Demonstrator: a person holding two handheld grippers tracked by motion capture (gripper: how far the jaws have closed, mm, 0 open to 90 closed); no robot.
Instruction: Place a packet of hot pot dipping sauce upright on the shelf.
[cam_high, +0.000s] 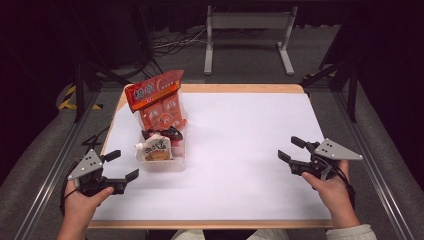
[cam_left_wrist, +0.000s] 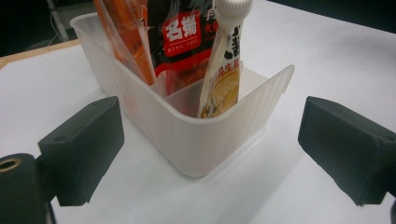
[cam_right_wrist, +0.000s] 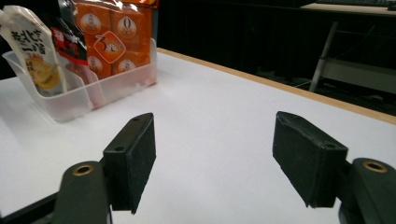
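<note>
The bin (cam_high: 162, 162) stands on the left of the white bench (cam_high: 240, 150), holding an orange pack (cam_high: 160, 102), a dark pack (cam_high: 162, 133) and a pouch (cam_high: 155, 149). The left tongs (cam_high: 122, 165), just beside its near corner, gape empty; the right tongs (cam_high: 291, 149), well apart, likewise gape empty.

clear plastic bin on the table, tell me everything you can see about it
The bin is a long, narrow tub of frosted, see-through plastic with faintly ribbed walls, rounded corners and a flared rim. An inner wall divides it into compartments. It stands upright on the white table, at its left side. Three packs stand in it: a spouted pouch at the near end, a dark packet behind it, and a tall orange bag at the far end. No gripper touches it.
</note>
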